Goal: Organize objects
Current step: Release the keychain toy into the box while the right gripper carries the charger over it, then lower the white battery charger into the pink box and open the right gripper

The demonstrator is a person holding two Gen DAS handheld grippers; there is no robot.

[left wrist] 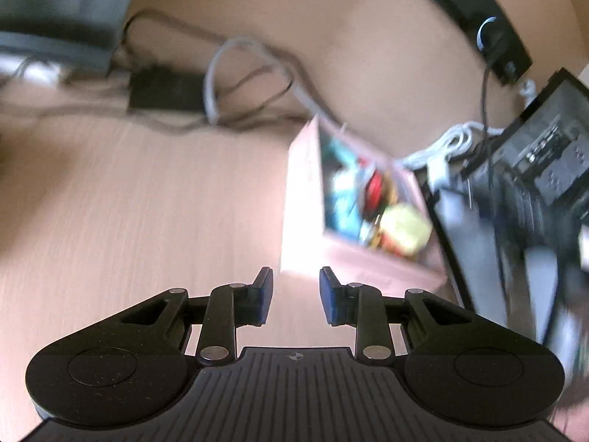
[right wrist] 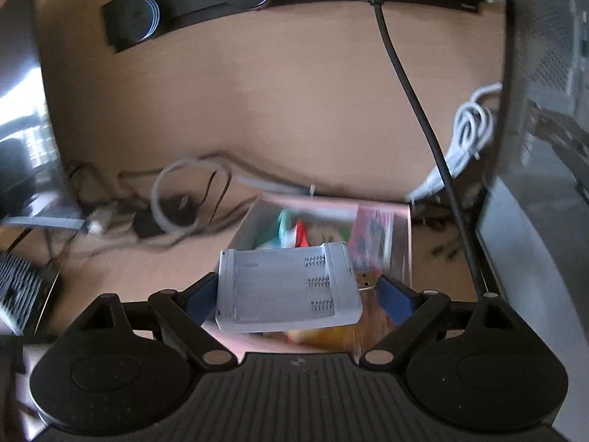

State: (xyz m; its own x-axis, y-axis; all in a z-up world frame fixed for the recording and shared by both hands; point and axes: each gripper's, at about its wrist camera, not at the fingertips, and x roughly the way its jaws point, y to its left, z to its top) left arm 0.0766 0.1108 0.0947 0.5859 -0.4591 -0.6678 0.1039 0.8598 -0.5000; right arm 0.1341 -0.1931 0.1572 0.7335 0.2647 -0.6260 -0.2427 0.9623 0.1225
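A pink open box holding several colourful small items stands on the wooden desk, ahead and right of my left gripper, which is open and empty. In the right wrist view the same pink box lies just ahead. My right gripper holds a white battery charger with spring contacts and a USB plug sticking out to the right; the charger hangs over the near part of the box. The left finger touches it; the right finger stands a little off the USB plug.
A tangle of black and grey cables with a black adapter lies at the back left. A white coiled cable and a thick black cable run on the right beside a computer case. A black socket strip lines the back wall.
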